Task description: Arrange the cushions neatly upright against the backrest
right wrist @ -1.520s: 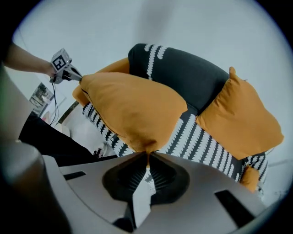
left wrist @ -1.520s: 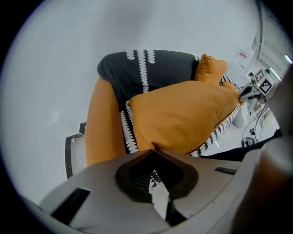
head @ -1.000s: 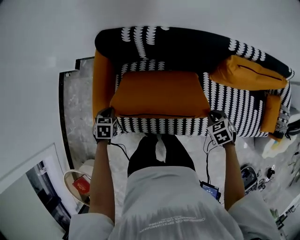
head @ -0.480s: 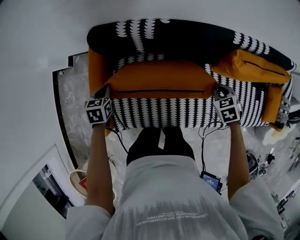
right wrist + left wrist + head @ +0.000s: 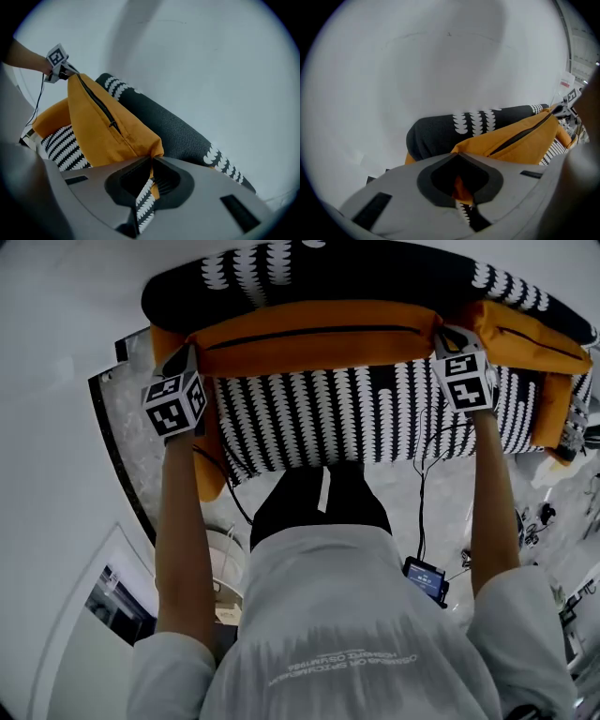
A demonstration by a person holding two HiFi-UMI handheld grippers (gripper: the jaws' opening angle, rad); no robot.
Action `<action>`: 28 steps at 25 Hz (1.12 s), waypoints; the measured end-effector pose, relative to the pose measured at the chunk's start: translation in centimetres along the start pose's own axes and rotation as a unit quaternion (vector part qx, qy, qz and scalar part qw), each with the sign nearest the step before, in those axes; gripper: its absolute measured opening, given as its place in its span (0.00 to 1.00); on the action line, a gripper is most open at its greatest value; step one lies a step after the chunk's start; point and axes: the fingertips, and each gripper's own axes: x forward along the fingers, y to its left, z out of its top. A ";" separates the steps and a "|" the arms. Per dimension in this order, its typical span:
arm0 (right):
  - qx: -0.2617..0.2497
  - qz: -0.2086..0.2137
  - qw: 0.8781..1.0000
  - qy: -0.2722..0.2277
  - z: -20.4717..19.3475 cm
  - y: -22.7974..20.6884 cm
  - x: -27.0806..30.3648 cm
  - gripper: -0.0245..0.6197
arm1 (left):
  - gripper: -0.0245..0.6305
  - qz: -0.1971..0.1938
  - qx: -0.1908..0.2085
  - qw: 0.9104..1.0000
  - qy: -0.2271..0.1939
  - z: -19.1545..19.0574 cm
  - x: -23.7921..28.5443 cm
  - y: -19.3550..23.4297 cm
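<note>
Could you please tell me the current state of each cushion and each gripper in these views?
long cushion: held upright along the backrest by both corners, zipper closed.
second cushion: propped against the backrest at the right, ungripped.
left gripper: clamped on the long cushion's corner, jaws starting to open.
right gripper: clamped on the other corner.

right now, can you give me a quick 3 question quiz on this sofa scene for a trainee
1. True or false: the long orange cushion lies flat on the seat.
2. What is the right gripper shut on? A) a cable B) a corner of the long orange cushion C) nothing
3. Fill in: the dark line along the cushion's top edge is a ____.
Key: 1 false, it stands on edge at the backrest. 2 B. 3 zipper.
</note>
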 end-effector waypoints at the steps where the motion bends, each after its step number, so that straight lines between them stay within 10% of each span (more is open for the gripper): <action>1: -0.001 -0.003 1.000 0.000 0.5 -0.3 0.5 0.07 | 0.07 0.002 -0.001 1.000 -0.003 0.4 0.6 0.2; 18: 0.117 -0.008 0.992 -0.042 5.2 -3.8 7.5 0.08 | 0.08 0.042 0.013 0.999 0.000 5.4 7.2 2.8; 23: 0.219 0.020 0.971 -0.092 4.9 -4.0 8.0 0.08 | 0.08 0.034 0.000 0.999 0.002 5.3 8.1 2.6; 28: 0.200 -0.033 0.972 -0.121 4.8 -5.3 6.2 0.08 | 0.09 0.042 -0.008 0.999 -0.023 6.0 6.4 2.9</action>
